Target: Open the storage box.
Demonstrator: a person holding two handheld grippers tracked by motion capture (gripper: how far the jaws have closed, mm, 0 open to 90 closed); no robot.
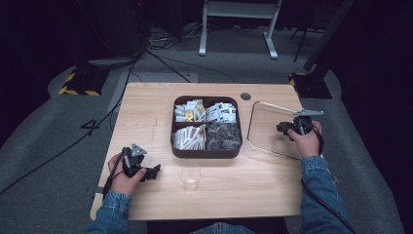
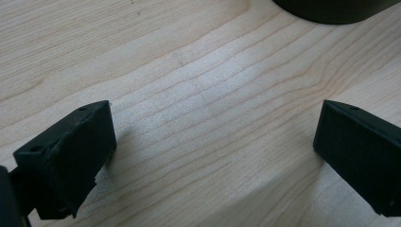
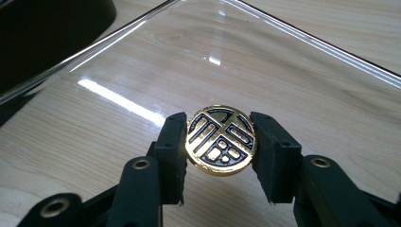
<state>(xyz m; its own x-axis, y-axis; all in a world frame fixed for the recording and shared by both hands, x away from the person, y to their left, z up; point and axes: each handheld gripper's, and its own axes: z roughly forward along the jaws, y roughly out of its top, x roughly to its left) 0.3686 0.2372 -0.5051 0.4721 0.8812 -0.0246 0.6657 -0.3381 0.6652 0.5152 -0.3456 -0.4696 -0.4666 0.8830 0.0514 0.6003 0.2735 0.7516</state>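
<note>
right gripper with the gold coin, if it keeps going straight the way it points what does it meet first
Most likely the floor of the clear tray. The right gripper, shut on the gold coin, angles down over that tray, with nothing else ahead of it. How far above the tray it is cannot be told.

A light wooden table (image 1: 146, 107) stands on grey carpet floor (image 1: 44, 161). Beyond the table's far edge, a white metal frame (image 1: 238, 24) stands on two feet. Black cables (image 1: 160, 53) run over the floor behind the table and to its left. Near both far corners of the table are dark bases, the left one with yellow-black stripes (image 1: 78, 87). The room behind is very dark.
</note>
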